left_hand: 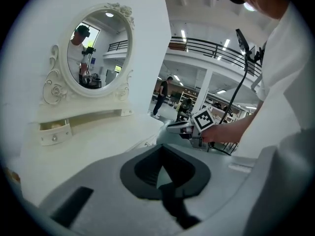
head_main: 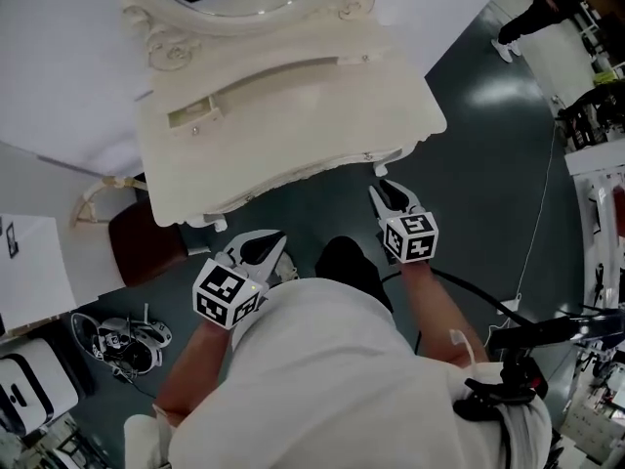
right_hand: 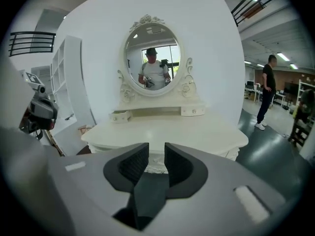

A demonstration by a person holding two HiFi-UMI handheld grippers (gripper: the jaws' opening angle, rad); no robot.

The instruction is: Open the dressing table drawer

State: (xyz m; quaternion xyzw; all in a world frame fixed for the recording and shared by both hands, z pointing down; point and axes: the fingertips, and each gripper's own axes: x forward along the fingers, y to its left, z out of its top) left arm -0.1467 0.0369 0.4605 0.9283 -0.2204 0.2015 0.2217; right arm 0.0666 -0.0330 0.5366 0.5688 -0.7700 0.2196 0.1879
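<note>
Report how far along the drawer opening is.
Barely begun. Done: both claws hover in front of the dressing table. In hand: nothing. The right claw is open and empty, the left claw is shut, and neither touches the table. The small left drawer already sits slightly out. Left: reach a drawer, grip it and pull.

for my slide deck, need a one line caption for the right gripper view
Open, empty right gripper facing a cream dressing table and its oval mirror.

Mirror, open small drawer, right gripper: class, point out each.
Mirror (right_hand: 153, 58), right gripper view, centre of the glass.
Open small drawer (left_hand: 55, 134), left gripper view, its front panel.
Right gripper (head_main: 388, 191), head view, between its fingertips.
</note>
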